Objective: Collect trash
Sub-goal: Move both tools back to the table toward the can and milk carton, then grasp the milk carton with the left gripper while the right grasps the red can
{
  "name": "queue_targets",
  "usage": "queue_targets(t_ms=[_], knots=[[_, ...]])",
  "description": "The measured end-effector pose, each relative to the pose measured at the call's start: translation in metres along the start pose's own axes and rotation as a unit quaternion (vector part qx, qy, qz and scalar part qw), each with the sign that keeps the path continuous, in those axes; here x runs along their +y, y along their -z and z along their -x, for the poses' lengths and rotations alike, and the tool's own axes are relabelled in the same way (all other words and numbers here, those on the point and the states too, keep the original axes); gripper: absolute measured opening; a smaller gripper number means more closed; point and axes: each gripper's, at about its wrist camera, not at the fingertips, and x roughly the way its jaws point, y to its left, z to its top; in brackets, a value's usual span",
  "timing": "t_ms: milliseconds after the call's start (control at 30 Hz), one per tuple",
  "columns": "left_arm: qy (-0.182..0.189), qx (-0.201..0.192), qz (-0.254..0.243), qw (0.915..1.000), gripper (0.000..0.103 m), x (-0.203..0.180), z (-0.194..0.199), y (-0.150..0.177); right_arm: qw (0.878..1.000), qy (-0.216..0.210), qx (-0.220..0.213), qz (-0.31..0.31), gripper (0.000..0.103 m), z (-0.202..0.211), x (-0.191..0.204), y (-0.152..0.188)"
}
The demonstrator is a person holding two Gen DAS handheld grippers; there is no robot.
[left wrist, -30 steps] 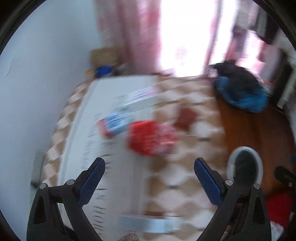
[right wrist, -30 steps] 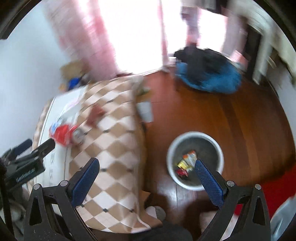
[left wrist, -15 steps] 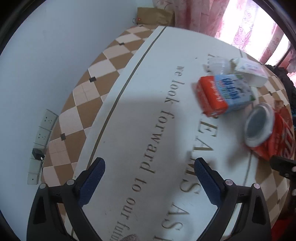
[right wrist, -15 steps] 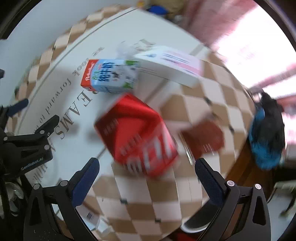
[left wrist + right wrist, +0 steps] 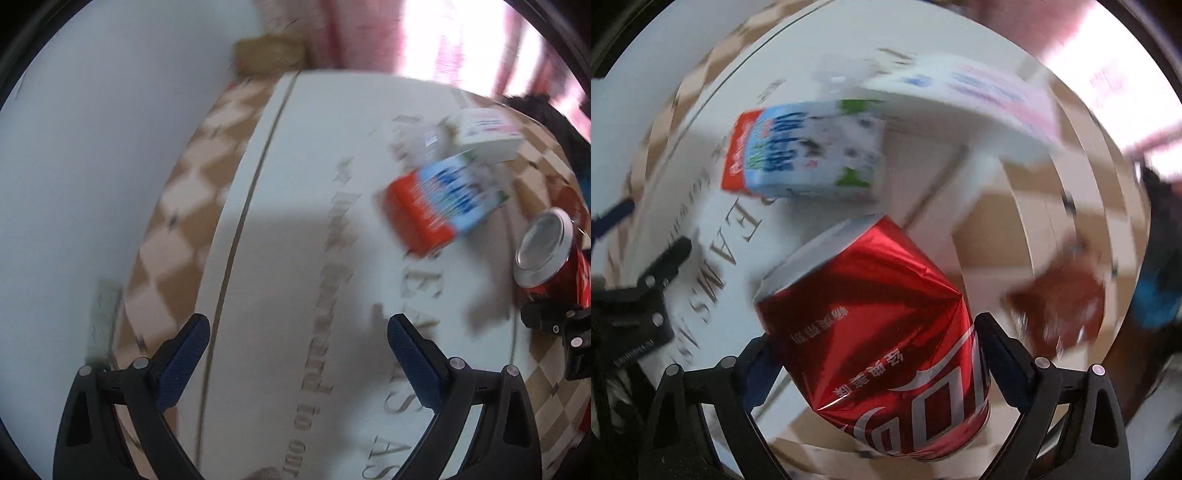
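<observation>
A dented red cola can lies on its side on the table, between the fingers of my right gripper. The jaws stand wide open around it, without a visible squeeze. The can also shows at the right in the left wrist view, next to the right gripper's body. A red, blue and white milk carton lies behind the can. A white and pink box lies beyond it. My left gripper is open and empty over the white cloth.
The table wears a white cloth with brown lettering over a brown checked cloth. A brown wrapper lies on the checked part to the right of the can. A white wall stands to the left.
My right gripper has moved in on the red can, which now sits between its open fingers. My left gripper has shifted a little over the white cloth; both views are blurred by motion.
</observation>
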Motion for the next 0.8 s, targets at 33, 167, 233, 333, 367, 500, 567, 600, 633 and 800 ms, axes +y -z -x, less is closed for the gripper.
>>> queue_targets(t_ms=[33,167,233,333,367,500,567,600,633,800], knots=[[-0.002,-0.014,-0.03,0.9994,0.098,-0.008,0.005,-0.009,0.999,-0.005,-0.005,-0.038,0.097,0.003,-0.01,0.007],[0.019,-0.038,-0.141,0.989,0.098,-0.045,0.015,-0.038,0.978,-0.005,-0.056,-0.199,0.097,0.019,-0.063,0.044],[0.03,-0.041,-0.187,0.9811,0.098,-0.064,0.016,-0.05,0.962,-0.022,-0.069,-0.264,0.097,0.021,-0.087,0.059],[0.05,-0.021,-0.278,0.959,0.098,-0.093,0.0,-0.06,0.95,-0.036,-0.056,-0.304,0.097,0.015,-0.107,0.067],[0.045,-0.009,-0.296,0.954,0.097,-0.1,-0.008,-0.061,0.951,-0.037,-0.05,-0.303,0.097,0.014,-0.11,0.066],[0.05,0.013,-0.307,0.9503,0.076,-0.106,-0.023,-0.067,0.953,-0.059,-0.044,-0.294,0.098,0.012,-0.108,0.061],[0.071,0.021,-0.284,0.956,0.063,-0.102,-0.02,-0.069,0.958,-0.065,-0.043,-0.277,0.098,0.013,-0.107,0.056],[0.077,0.023,-0.274,0.9584,0.063,-0.104,-0.019,-0.071,0.961,-0.063,-0.042,-0.266,0.098,0.014,-0.109,0.058],[0.084,0.032,-0.258,0.9619,0.062,-0.102,-0.018,-0.071,0.965,-0.06,-0.04,-0.253,0.098,0.014,-0.108,0.056],[0.109,0.087,-0.134,0.9811,0.062,-0.078,-0.014,-0.07,0.972,-0.059,-0.03,-0.226,0.098,0.012,-0.109,0.05]])
